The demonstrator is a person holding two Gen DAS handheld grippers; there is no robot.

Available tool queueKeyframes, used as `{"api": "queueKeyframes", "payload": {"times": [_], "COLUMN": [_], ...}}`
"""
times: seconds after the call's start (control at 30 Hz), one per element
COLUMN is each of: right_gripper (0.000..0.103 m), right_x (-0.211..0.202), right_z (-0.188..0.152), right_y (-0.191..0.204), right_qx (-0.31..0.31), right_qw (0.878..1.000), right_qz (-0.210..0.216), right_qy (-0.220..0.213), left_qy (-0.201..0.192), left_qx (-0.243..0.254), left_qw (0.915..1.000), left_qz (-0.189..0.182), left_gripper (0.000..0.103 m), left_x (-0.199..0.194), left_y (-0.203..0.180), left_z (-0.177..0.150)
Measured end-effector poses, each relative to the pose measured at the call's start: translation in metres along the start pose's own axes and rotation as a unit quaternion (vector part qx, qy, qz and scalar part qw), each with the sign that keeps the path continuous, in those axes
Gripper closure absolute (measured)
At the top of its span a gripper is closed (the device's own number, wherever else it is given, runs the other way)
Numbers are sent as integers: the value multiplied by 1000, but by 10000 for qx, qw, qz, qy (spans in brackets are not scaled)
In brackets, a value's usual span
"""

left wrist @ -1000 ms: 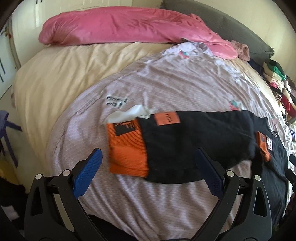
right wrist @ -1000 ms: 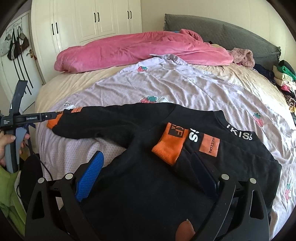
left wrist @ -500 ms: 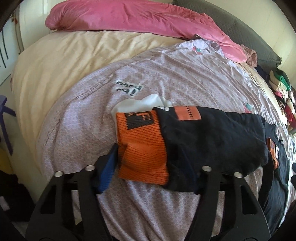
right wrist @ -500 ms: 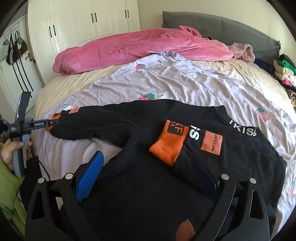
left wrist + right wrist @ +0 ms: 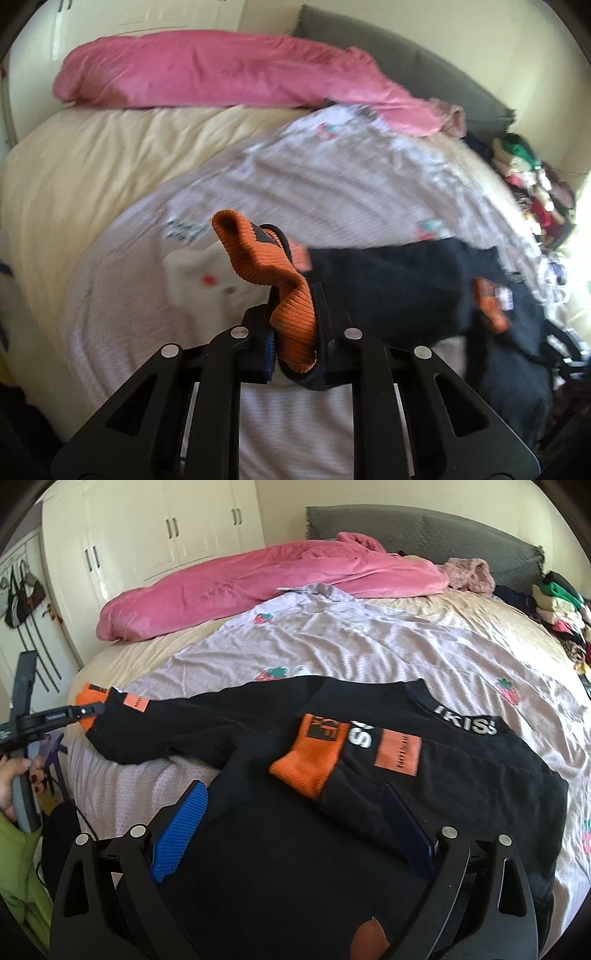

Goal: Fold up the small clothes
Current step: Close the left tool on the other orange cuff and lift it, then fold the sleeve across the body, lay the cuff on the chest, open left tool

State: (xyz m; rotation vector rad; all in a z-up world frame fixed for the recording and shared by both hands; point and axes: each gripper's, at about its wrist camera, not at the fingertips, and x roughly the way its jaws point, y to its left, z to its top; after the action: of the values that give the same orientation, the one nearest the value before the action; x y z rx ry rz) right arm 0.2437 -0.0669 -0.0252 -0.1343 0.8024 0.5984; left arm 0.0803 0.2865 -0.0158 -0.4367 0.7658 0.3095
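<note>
Fold partly done: one sleeve (image 5: 325, 771) laid across sweater (image 5: 280, 834) at frame centre on bed (image 5: 369, 642); other cuff (image 5: 273, 280) clamped in left hand-held gripper (image 5: 295, 332), unfolded; right hand-held gripper (image 5: 291, 834) released.

The orange cuff (image 5: 275, 273) was ribbed knit; the black sweatshirt (image 5: 280, 834) matt cloth; the gripper pad (image 5: 181, 834) blue, dimpled.
</note>
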Motion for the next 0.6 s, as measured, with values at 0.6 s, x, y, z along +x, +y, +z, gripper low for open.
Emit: {"api": "queueKeyframes", "payload": {"times": [0.6], "right_gripper": [9], "right_x": [-65], "right_z": [-26], "right_y": [-96], "right_qx": [1130], "right_qw": [9891], "right_qz": [-752], "right_qy": [-567], "left_qy": [196], "left_qx": [1190], "left_qw": [9813], "left_qz": [-1500], "left_gripper": [95], "left_x": [10], "left_y": [-199], "left_z": [15]}}
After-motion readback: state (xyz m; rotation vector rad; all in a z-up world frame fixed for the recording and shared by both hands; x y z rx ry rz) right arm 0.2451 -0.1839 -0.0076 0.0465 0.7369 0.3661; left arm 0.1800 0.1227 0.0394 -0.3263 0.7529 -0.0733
